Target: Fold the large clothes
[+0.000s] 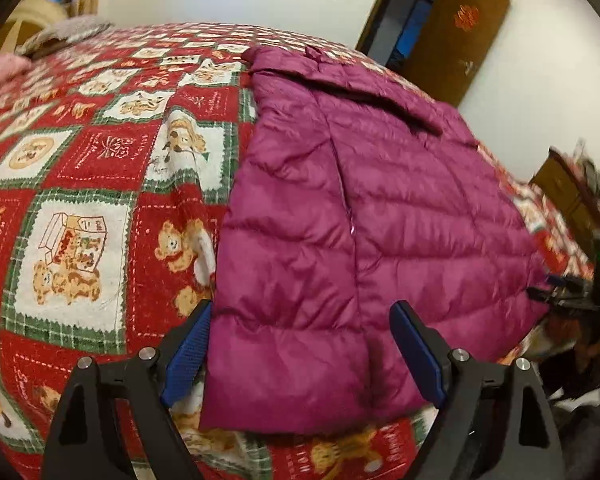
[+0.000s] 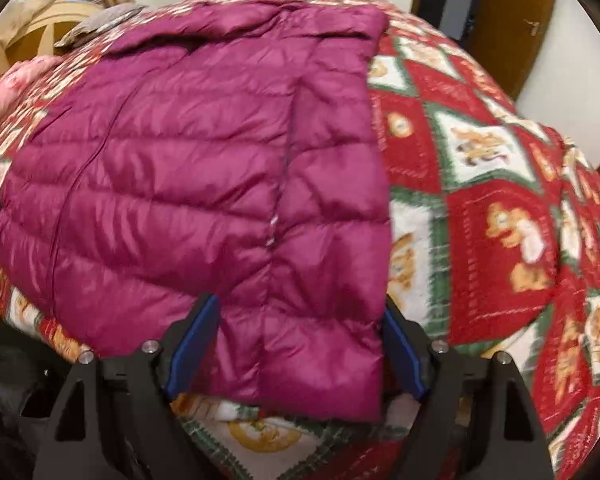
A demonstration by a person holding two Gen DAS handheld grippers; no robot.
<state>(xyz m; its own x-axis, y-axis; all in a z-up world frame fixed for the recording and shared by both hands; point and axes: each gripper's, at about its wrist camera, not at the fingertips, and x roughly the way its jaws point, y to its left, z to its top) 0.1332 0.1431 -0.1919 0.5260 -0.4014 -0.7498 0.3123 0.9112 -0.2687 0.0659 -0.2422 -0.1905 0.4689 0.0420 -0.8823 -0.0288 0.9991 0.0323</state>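
Observation:
A magenta quilted puffer jacket (image 1: 364, 216) lies flat on the bed, its collar at the far end and its hem toward me. It also shows in the right wrist view (image 2: 204, 184). My left gripper (image 1: 300, 352) is open, its blue-padded fingers on either side of the jacket's near left hem corner. My right gripper (image 2: 300, 344) is open, its fingers on either side of the near right hem corner. The right gripper also shows at the right edge of the left wrist view (image 1: 568, 292), beside the hem.
The bed has a red, green and white teddy-bear quilt (image 1: 84, 200), also in the right wrist view (image 2: 500, 216). A pink cloth (image 1: 0, 68) and a grey item (image 1: 68, 30) lie near the headboard. A brown door (image 1: 456, 40) stands open behind.

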